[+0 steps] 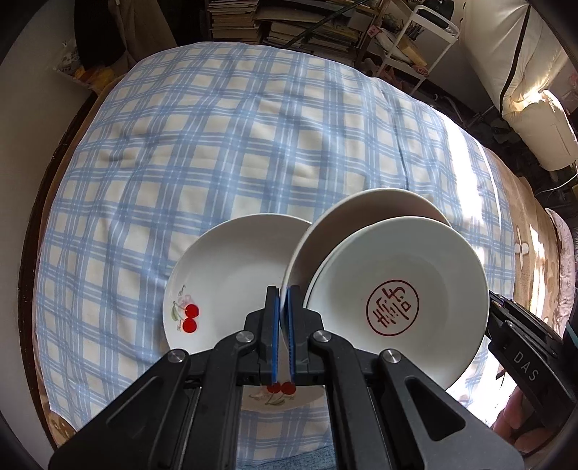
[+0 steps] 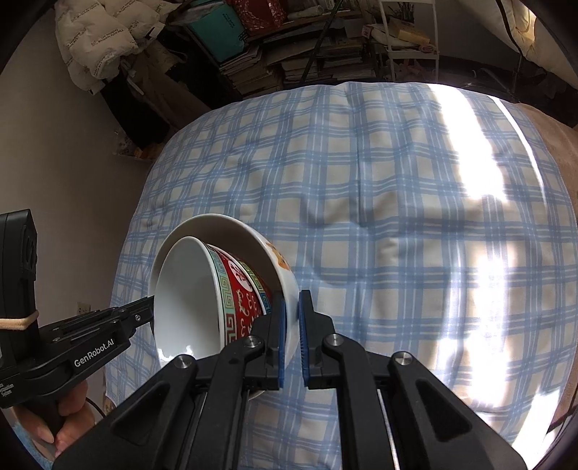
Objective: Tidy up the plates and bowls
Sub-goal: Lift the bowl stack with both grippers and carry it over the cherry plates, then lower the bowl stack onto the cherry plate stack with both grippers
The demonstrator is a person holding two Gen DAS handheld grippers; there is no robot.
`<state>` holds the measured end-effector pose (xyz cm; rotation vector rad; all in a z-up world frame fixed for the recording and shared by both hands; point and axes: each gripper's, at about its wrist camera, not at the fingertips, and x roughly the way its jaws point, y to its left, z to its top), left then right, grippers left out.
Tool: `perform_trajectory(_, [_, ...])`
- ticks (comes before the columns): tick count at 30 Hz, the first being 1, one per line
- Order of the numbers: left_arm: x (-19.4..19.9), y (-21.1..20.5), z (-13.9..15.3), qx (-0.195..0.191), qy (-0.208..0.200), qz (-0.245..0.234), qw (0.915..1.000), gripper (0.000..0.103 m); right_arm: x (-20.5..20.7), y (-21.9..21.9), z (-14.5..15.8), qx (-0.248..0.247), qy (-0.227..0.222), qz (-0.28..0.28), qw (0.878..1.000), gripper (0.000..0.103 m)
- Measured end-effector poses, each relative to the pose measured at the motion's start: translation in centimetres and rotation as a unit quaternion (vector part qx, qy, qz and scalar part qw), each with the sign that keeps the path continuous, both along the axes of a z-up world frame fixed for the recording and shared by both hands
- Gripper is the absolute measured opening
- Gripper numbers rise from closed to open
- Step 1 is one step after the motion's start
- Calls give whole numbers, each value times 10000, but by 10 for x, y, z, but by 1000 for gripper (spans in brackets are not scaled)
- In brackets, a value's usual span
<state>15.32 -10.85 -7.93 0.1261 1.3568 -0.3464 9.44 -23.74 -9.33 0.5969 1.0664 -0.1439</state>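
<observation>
My left gripper (image 1: pixel 283 293) is pinched shut on the rim of a tilted white plate (image 1: pixel 361 213), and a second dish with a round red seal mark (image 1: pixel 397 300) leans against it in the same lifted stack, both clear of the cloth. Beneath them the cherry plate (image 1: pixel 231 274) lies flat on the blue checked cloth (image 1: pixel 216 144), empty but for its painted fruit. My right gripper (image 2: pixel 292 307) is clamped nearly closed on the wall of a white bowl with an orange pattern (image 2: pixel 278 260), held tipped on its side in the air; nested inside it sits a red patterned bowl (image 2: pixel 238 289), white within and holding nothing. From that side my other hand (image 2: pixel 68 415) shows on its handle at the lower left (the two stacks hang close together). The cloth spreads wide and bare beyond the dishes, with a bright band of sunlight (image 2: pixel 480 217) down its right part; its far edge drops off before stacked books (image 1: pixel 253 21) and a white metal rack (image 1: pixel 415 39).
</observation>
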Motion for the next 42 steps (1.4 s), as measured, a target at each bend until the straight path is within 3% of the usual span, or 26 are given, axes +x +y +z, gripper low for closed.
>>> perform_trajectory(17, [-23,59,-27,182,164,437,9987,2,5,58,-27,-58,176,547,9983,10])
perform_trajectory(28, [-19,75,-37,-17,193,621,9979,3,15,67,-34,-116,163,639,9978,10])
perform_trajectory(37, [-19,77,-28,-143,-92,482,9987,7,14,55,-23,177,-73,712,9973,10])
perform_trajectory(42, [-24,77,-12,-70,-367,446,9983,13,5,57,-17,-15,-27,794,9968,10])
